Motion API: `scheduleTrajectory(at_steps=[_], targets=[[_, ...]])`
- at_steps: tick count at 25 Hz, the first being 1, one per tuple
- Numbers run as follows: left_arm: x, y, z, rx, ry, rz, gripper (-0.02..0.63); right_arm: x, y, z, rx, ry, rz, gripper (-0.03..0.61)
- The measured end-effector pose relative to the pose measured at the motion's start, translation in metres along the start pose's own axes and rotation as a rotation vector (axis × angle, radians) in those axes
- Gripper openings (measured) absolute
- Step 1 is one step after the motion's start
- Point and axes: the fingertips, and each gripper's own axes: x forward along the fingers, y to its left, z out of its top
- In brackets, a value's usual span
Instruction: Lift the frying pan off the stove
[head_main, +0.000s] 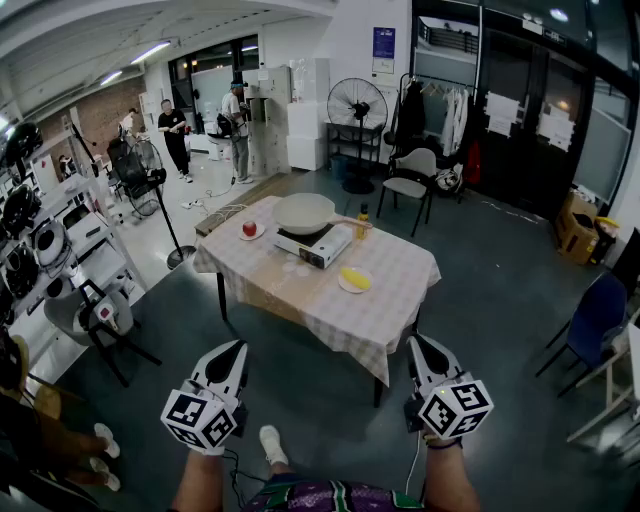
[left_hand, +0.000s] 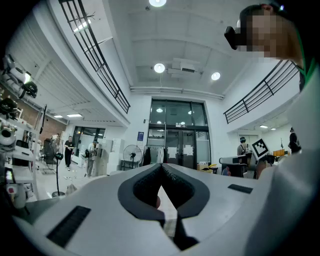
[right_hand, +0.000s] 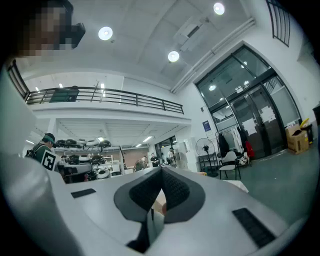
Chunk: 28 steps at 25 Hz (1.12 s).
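- The table (head_main: 300, 302) stands well ahead of me across bare floor, so I have open room to walk up. Its near corner comes between me and the pan.
- The frying pan (head_main: 303, 212) sits on the stove (head_main: 312, 248) at the table's far side, ahead and slightly left of centre.
- Its handle (head_main: 352, 222) runs out to the right, ending beside a small bottle (head_main: 362, 222). I judge my right hand better placed for it.
- A plate of yellow food (head_main: 354, 280) lies near the right edge, in that reach path.
- Left gripper (head_main: 238, 348) and right gripper (head_main: 417, 346): both have their jaws pressed together and carry nothing.
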Motion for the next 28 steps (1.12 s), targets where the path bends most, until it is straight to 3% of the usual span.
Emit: scheduleTrajectory(at_steps=[11, 16, 23, 28], targets=[[0.006, -0.003, -0.005, 0.000, 0.001, -0.002, 0.023, 0.005, 0.000, -0.001, -0.006, -0.009, -0.006, 0.005], [0.004, 0.005, -0.005, 0.004, 0.004, 0.003, 0.023, 0.007, 0.003, 0.002, 0.040, -0.066, -0.001, 0.006], [0.015, 0.043, -0.021, -0.025, 0.021, 0.024, 0.023, 0.045, 0.007, -0.012, 0.091, -0.055, 0.017, 0.006], [0.034, 0.098, -0.023, -0.059, 0.042, 0.062, 0.023, 0.105, 0.009, -0.012, 0.081, -0.050, 0.021, 0.006]])
